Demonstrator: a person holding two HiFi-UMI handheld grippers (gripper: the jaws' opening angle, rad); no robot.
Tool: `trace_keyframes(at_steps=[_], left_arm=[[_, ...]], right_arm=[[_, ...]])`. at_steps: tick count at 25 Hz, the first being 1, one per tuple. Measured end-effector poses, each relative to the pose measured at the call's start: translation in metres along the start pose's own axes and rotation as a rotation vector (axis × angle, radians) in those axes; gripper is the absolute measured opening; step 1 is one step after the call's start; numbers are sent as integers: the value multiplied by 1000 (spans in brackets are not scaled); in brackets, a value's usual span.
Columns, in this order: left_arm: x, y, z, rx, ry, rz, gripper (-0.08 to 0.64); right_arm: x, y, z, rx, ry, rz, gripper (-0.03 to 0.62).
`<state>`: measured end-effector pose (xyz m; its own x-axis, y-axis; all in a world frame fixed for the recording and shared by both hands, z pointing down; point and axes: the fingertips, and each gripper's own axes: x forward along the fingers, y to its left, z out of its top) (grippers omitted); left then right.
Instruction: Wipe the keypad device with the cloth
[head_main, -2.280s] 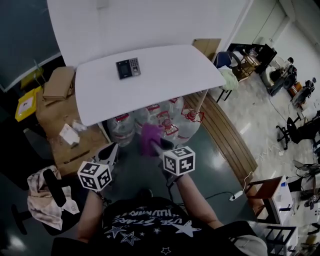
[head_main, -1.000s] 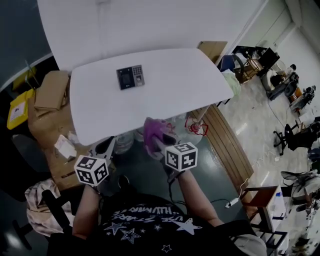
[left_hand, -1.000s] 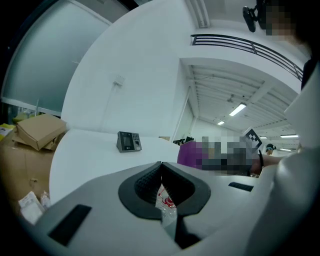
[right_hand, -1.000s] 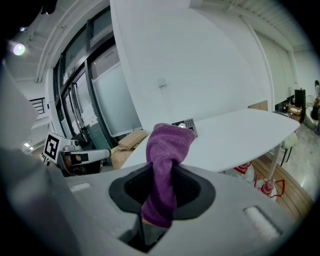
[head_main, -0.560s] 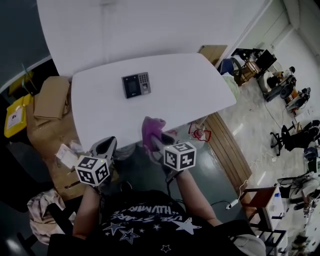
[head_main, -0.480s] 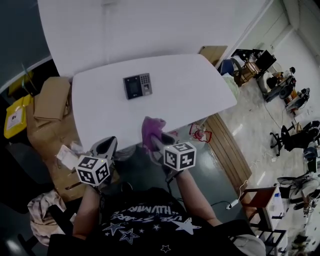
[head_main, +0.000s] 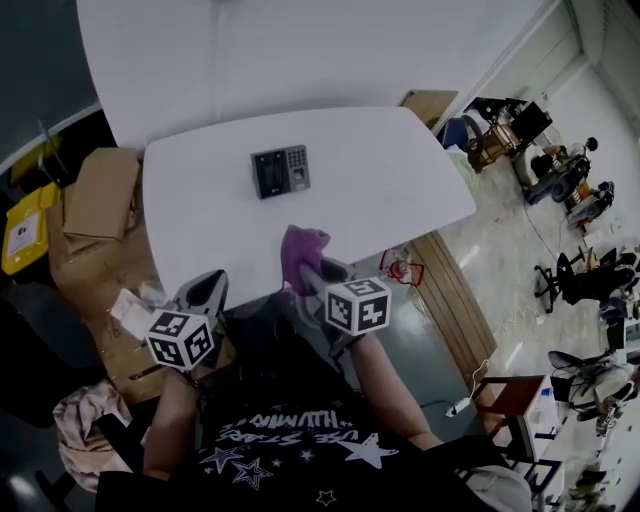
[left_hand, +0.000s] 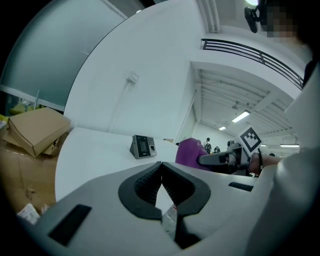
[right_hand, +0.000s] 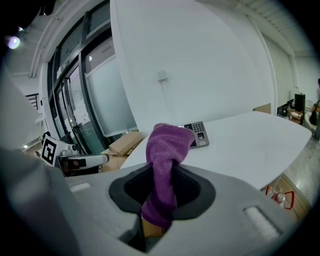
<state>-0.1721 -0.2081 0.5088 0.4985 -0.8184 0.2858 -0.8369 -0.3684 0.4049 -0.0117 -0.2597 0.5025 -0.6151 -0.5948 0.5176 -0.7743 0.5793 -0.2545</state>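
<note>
Stepped up to the white table (head_main: 400, 170) over the last couple of seconds; carried the right gripper (head_main: 308, 272) and its purple cloth (head_main: 301, 248) from above the dark floor, in front of the water jugs, to above the table's near edge; brought the left gripper (head_main: 207, 287) from well short of the table to just beside its near left corner; closed much of the gap between cloth and keypad device (head_main: 280, 171), though the two are still well apart; hid most of the water jugs beneath the tabletop, leaving only one red-handled jug (head_main: 398, 268) in sight past the near right edge.
</note>
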Motion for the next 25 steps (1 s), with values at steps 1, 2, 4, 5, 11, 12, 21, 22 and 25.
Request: trace_keyframes(at_steps=[1, 2, 4, 5, 11, 12, 21, 22, 25], left_arm=[[2, 2, 0, -2, 1, 4, 8], [4, 4, 1, -4, 1, 10, 9], [10, 10, 4, -7, -1, 24, 9], [13, 13, 6, -8, -3, 30, 8], [39, 26, 22, -10, -3, 78, 9], [44, 28, 26, -9, -3, 84, 9], [86, 54, 47, -22, -1, 147, 8], [90, 57, 50, -24, -4, 153, 9], [101, 64, 58, -29, -9, 173, 9]], right_arm=[[4, -2, 1, -2, 3, 3, 98], [8, -4, 3, -5, 7, 7, 98], [20, -8, 8, -10, 12, 19, 98], [25, -10, 11, -12, 13, 28, 98], [59, -25, 36, -29, 29, 87, 98], [65, -29, 40, -31, 31, 96, 98], [120, -54, 69, -59, 77, 167, 98], [125, -56, 72, -68, 81, 175, 98], [140, -61, 85, -92, 90, 197, 98]])
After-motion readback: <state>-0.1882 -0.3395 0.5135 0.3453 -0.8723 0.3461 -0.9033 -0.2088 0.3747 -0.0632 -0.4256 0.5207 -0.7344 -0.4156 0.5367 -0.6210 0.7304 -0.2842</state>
